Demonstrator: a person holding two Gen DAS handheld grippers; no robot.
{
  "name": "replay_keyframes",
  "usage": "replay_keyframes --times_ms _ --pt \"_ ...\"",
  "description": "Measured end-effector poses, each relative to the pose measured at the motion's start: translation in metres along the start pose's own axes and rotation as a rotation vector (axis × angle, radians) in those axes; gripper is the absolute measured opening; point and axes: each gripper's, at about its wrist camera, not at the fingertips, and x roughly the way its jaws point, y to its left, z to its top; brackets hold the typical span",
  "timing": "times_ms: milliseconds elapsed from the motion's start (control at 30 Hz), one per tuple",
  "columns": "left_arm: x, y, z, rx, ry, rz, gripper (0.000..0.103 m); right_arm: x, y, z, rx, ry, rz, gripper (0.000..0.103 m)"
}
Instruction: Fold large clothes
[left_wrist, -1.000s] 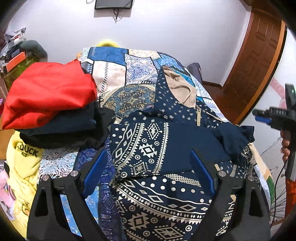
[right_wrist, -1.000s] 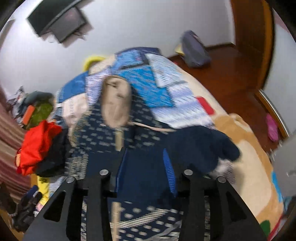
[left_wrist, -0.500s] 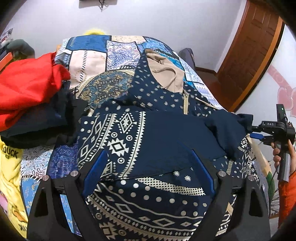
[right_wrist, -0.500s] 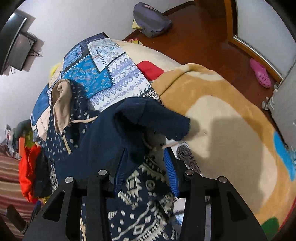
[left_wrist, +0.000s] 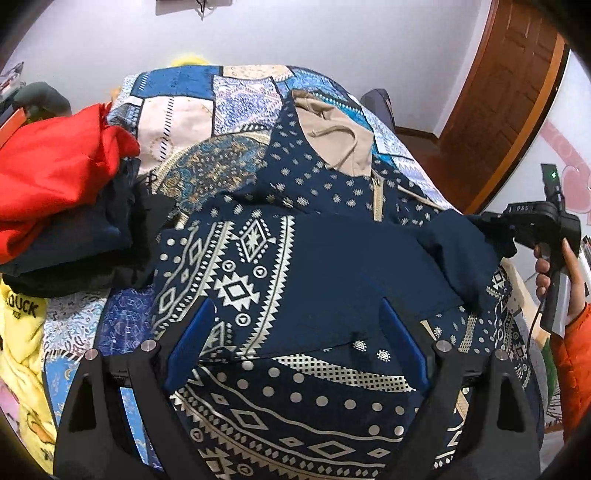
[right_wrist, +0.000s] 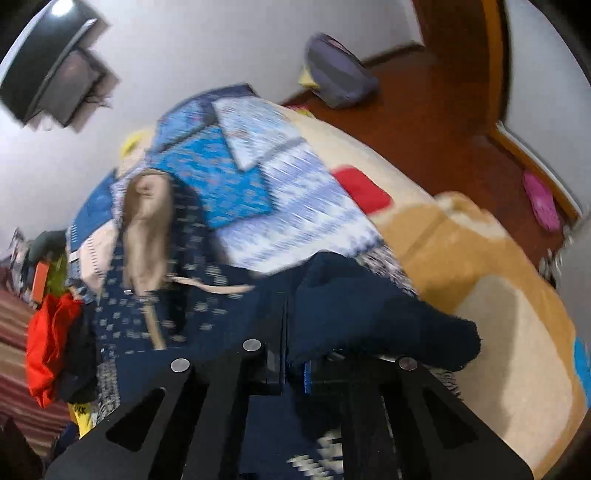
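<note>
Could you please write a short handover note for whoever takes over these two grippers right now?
Left gripper: jaws open, above the navy patterned hooded jacket, holding nothing.
Right gripper: jaws have just closed; shut on the jacket's plain navy sleeve at the bed's right edge.
Jacket lies on the patchwork bedspread, tan hood lining at the far end, one panel already folded across.
A red garment tops the pile at left.
Left: fold the sleeve in, finish folding, stack.
</note>
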Motion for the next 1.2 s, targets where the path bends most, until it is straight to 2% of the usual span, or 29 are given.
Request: replay_keyframes --times_ms 267,433,567,700,900,967,1000,1133,1200 --pt "-0.029 0.026 0.002 -0.048 -0.071 0.012 0.09 -0.066 0.122 -0.001 -0.241 -0.117 0.176 0.004" --pt "-0.048 0.046 -0.001 -0.087 -0.115 0.022 0.09 -0.069 0.195 -0.025 -0.368 -0.093 0.24 0.004" --pt "-0.059 0.066 -0.008 -0.115 -0.12 0.029 0.09 -0.039 0.236 -0.065 -0.435 0.008 0.248 0.004" --pt "-0.062 0.081 -0.018 -0.127 -0.106 0.052 0.09 0.012 0.256 -0.114 -0.513 0.166 0.196 0.005" --pt "-0.063 0.094 -0.033 -0.136 -0.082 0.074 0.09 0.066 0.258 -0.17 -0.614 0.393 0.098 0.007" --pt "-0.063 0.096 -0.038 -0.138 -0.073 0.081 0.09 0.075 0.255 -0.179 -0.618 0.475 0.067 0.014" --pt "-0.062 0.096 -0.039 -0.137 -0.068 0.086 0.09 0.078 0.253 -0.182 -0.617 0.522 0.063 0.016" --pt "-0.062 0.092 -0.04 -0.122 -0.059 0.097 0.09 0.056 0.244 -0.181 -0.631 0.554 0.11 0.031" --pt "-0.061 0.089 -0.038 -0.113 -0.058 0.098 0.09 0.039 0.237 -0.172 -0.638 0.55 0.134 0.031"
